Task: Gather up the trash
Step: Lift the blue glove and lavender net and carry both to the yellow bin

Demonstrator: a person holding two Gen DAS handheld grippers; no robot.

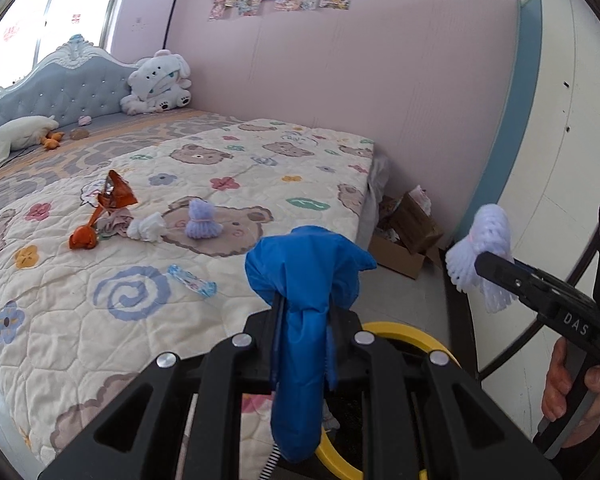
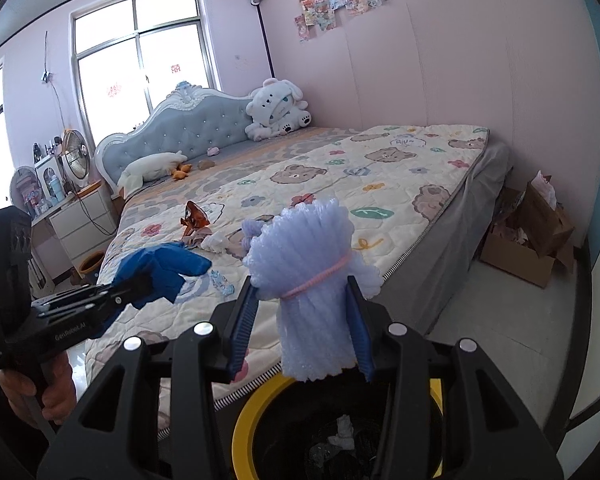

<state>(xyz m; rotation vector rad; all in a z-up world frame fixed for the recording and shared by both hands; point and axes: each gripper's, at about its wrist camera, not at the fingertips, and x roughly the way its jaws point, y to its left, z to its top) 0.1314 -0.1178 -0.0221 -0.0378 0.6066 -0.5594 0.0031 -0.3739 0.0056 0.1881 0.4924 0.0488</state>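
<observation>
Left wrist view: left gripper [image 1: 304,308] pressed tight on a blue plastic bag [image 1: 306,280]; bag bunches above the fingers and hangs down behind them. Yellow-rimmed bin [image 1: 410,334] sits directly below, mostly hidden by the gripper body, contents not visible here. Right gripper [image 1: 478,264] comes in from the right edge, a hand [image 1: 572,384] on its grip, pinching a pale purple foam net [image 1: 482,256]. On the bed quilt [image 1: 300,160]: orange wrapper [image 1: 114,194], a second foam net [image 1: 202,220], white crumpled scrap [image 1: 148,228], clear blue wrapper [image 1: 192,280]. Open cardboard box [image 1: 404,236] on the floor by the wall, stuffed with paper.

Right wrist view: right gripper [image 2: 304,316] partly spread, both pads on the foam net [image 2: 312,264], which is tied with a pink band. Bin [image 2: 252,412] right under it; this view shows inside: black liner with white crumpled scraps [image 2: 342,434]. Left gripper [image 2: 140,284] at left holds the blue bag [image 2: 160,264] over the quilt edge. Box [image 2: 528,240] at right.
</observation>
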